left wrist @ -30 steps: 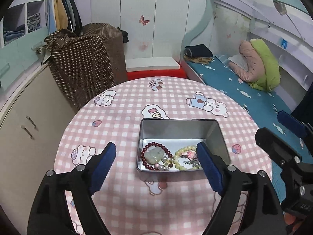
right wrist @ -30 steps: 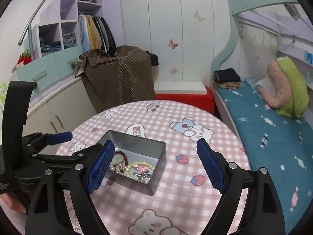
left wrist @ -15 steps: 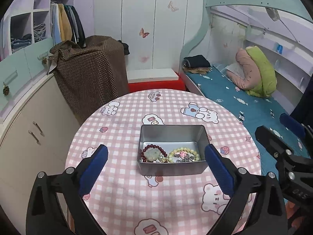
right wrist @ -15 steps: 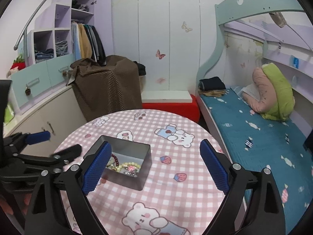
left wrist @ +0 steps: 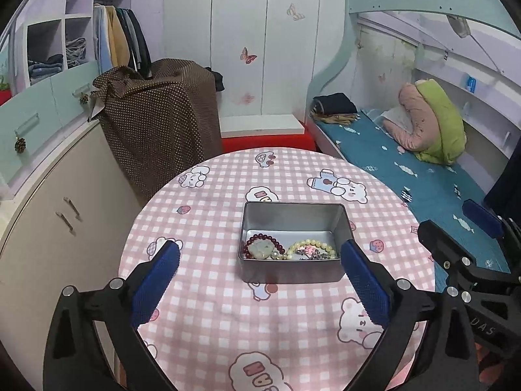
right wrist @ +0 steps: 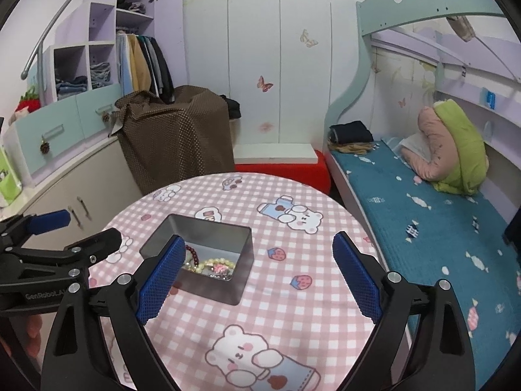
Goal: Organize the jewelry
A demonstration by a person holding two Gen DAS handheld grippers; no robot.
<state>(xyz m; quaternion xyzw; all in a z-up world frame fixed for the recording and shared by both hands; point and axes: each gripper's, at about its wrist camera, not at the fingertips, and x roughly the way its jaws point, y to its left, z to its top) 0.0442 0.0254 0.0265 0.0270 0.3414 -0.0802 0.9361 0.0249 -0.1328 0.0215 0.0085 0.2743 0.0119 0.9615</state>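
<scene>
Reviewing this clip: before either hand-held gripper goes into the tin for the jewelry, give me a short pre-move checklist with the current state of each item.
1. Left hand-held gripper open and empty: ok.
2. Right hand-held gripper open and empty: ok.
3. Tin upright on the table, no lid on it: ok.
4. Jewelry visible inside: red bracelet and pale bracelet lie at the near side: ok.
5. Pieces separate enough to pick one alone: cannot tell; they lie close together with small charms between them.
6. A place on the table to put sorted pieces: cannot tell; no tray or stand in view.
</scene>
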